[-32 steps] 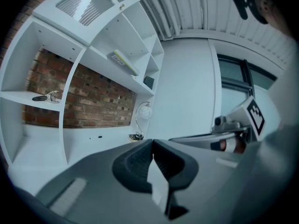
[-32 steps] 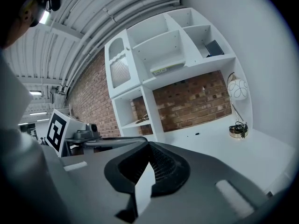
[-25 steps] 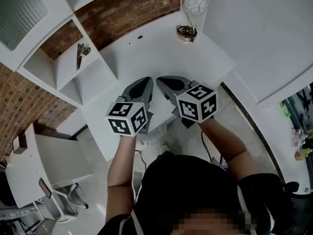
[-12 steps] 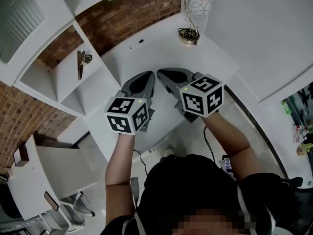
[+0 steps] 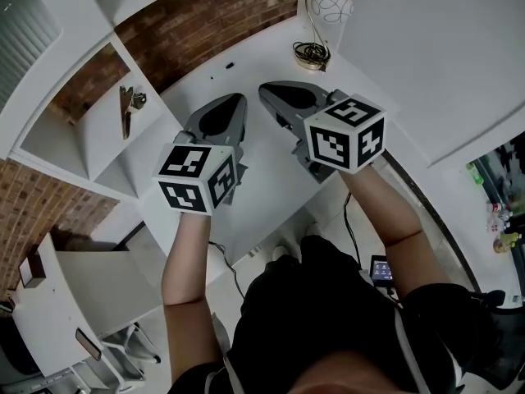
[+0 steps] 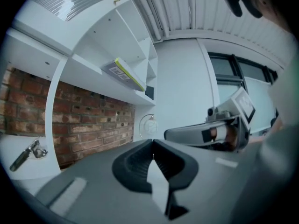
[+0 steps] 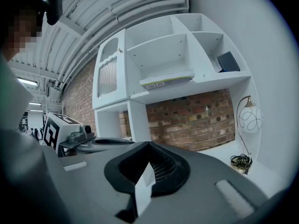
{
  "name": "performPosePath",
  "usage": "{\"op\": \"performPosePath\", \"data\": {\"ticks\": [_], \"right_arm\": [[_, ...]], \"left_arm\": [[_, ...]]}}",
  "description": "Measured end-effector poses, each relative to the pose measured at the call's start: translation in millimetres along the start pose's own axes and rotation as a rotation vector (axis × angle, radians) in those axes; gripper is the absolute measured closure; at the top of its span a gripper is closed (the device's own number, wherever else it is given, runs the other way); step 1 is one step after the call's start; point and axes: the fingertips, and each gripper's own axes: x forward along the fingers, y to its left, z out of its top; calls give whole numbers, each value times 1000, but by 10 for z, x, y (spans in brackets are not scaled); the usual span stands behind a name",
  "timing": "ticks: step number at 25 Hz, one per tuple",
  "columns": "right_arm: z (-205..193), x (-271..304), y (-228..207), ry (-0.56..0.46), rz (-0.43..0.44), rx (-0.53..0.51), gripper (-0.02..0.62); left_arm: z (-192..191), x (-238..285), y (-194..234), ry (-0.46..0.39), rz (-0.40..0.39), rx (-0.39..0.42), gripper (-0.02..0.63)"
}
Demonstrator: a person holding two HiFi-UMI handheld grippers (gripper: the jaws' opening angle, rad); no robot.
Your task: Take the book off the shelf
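My left claw (image 6: 153,143): shut tight. The two jaws meet and nothing is between them.
My right claw (image 7: 149,144): shut tight too, with nothing in it.
Where my claws are: side by side in the air above the white worktop (image 5: 262,52). Their tips are close together and point at the brick wall (image 7: 196,120).
The book (image 7: 168,80): it lies flat on the shelf (image 7: 205,84), on the board just above the bricks. It has a yellow-green edge. It is well apart from both my claws.
The lamp (image 7: 250,117): round and white. It stands on the worktop in the right corner, near the wall.
The cable (image 7: 240,162): black, in a little heap by the lamp's foot.
The small metal thing (image 5: 127,105): it sits in a side cubby on my left. I cannot tell what it is.
The dark flat thing (image 7: 228,61): it leans in the top right cubby, up and to the right of the book.
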Motion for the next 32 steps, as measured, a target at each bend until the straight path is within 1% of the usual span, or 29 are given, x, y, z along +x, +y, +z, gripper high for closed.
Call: {"op": "performPosePath", "data": {"ticks": [5,8,13,20,26,32], "right_arm": [[218,74,-105,-34,9,-21,597],[354,127,-133,-42,30,-42,597],[562,181,-221,-60,73,-80,597],[813,174,-466,-70,95,-112,595],[975,217,-612,-66,112,-148,595],[1131,271,-763,-73,121,-175,594]], "left_arm": [[124,77,91,-2,18,23,598],[234,110,147,-16,35,21,598],[411,256,158,-27,67,61,591],[679,436,127,-56,82,59,574],[895,545,198,-69,118,71,565],[1030,660,276,-76,152,85,549]]}}
